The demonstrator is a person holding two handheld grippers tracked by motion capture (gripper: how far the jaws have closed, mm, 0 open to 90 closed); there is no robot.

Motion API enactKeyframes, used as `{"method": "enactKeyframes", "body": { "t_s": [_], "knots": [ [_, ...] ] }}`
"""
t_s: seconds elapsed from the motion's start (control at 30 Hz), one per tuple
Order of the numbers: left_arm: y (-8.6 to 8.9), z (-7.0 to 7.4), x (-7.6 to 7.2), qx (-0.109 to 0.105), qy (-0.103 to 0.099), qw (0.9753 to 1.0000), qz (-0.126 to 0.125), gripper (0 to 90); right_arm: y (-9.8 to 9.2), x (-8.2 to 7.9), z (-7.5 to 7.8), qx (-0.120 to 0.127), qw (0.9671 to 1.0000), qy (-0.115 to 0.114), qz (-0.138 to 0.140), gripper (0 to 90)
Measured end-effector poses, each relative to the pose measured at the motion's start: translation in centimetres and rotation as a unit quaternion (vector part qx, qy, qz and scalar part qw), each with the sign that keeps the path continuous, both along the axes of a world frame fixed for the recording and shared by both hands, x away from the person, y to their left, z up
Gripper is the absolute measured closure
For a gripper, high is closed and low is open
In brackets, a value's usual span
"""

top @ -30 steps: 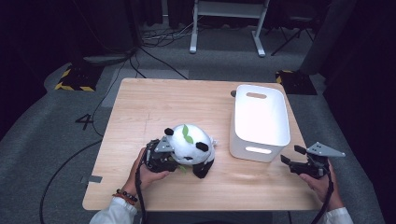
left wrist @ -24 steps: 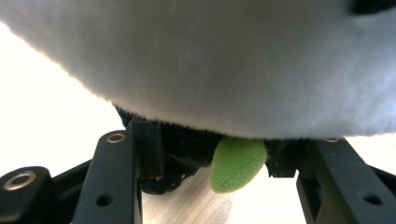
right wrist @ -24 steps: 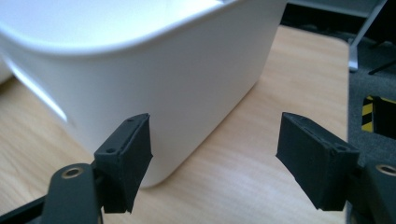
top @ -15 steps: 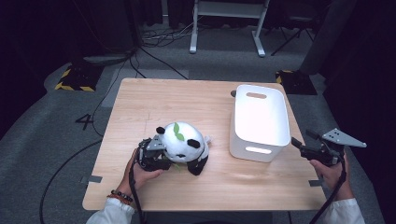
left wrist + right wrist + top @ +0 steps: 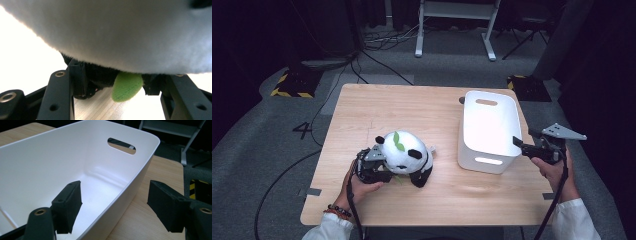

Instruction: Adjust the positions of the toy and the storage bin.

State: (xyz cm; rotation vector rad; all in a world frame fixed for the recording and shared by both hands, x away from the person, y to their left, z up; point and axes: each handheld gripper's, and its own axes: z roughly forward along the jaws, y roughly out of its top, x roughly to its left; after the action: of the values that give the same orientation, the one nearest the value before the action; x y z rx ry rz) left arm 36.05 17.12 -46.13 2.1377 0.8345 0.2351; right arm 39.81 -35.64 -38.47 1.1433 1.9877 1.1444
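A panda plush point(image 5: 406, 152) with a green leaf on its head lies on the wooden table point(image 5: 412, 110), near the front left. My left gripper point(image 5: 374, 167) is pressed against its left side and shut on it. In the left gripper view, white fur point(image 5: 112, 30) fills the top. The jaws clamp a black part of the toy beside a green leaf point(image 5: 127, 86). An empty white bin point(image 5: 486, 162) stands at the right. My right gripper point(image 5: 523, 146) is open at the bin's right rim. One jaw is over the bin's inside point(image 5: 50, 165), the other outside it.
The right hand hangs past the table's right edge point(image 5: 532, 150). Behind the table on the grey carpet are cables, a metal frame's legs point(image 5: 454, 25) and yellow-and-black striped blocks point(image 5: 292, 85). Bare wood lies between the panda and the bin.
My left gripper has shifted the panda a little to the left. My right gripper has risen from low beside the table and come in to the bin's right rim.
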Motion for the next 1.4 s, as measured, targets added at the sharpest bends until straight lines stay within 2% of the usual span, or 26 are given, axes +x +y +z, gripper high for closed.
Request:
{"method": "enactKeyframes", "body": {
  "t_s": [0.27, 0.47, 0.57, 0.87, 0.93, 1.2, 1.4],
  "knots": [
    [0.0, -0.1, 0.0, -0.001, -0.003, 1.0000, 0.000, 47.3, 1.1, 1.5, -1.1, 0.016, 0.9992, 0.036, 0.008, 28.6],
    [0.0, -0.2, 0.0, -0.003, -0.002, 1.0000, -0.001, 47.0, 1.5, 1.6, -1.3, 0.024, 0.9988, 0.040, 0.017, 26.3],
    [0.0, -0.2, 0.1, -0.007, 0.003, 1.0000, -0.002, 46.8, 2.1, 1.8, -1.6, 0.010, 0.9986, 0.046, 0.024, 28.0],
    [0.1, -0.3, 0.0, -0.007, 0.003, 1.0000, -0.002, 46.6, 3.3, 2.5, -1.8, 0.012, 0.9979, 0.052, 0.036, 31.7],
    [0.1, -0.3, 0.1, -0.007, 0.002, 1.0000, -0.003, 46.5, 3.9, 2.5, -1.7, 0.002, 0.9978, 0.052, 0.040, 33.8],
    [0.1, -0.3, 0.1, -0.005, 0.002, 1.0000, -0.004, 46.5, 5.9, 2.4, -1.7, 0.009, 0.9964, 0.059, 0.060, 35.4],
    [0.3, -0.3, 0.1, -0.004, 0.006, 1.0000, -0.005, 46.4, 7.5, 2.0, -1.7, 0.003, 0.9955, 0.057, 0.075, 35.1]
  ]
}}
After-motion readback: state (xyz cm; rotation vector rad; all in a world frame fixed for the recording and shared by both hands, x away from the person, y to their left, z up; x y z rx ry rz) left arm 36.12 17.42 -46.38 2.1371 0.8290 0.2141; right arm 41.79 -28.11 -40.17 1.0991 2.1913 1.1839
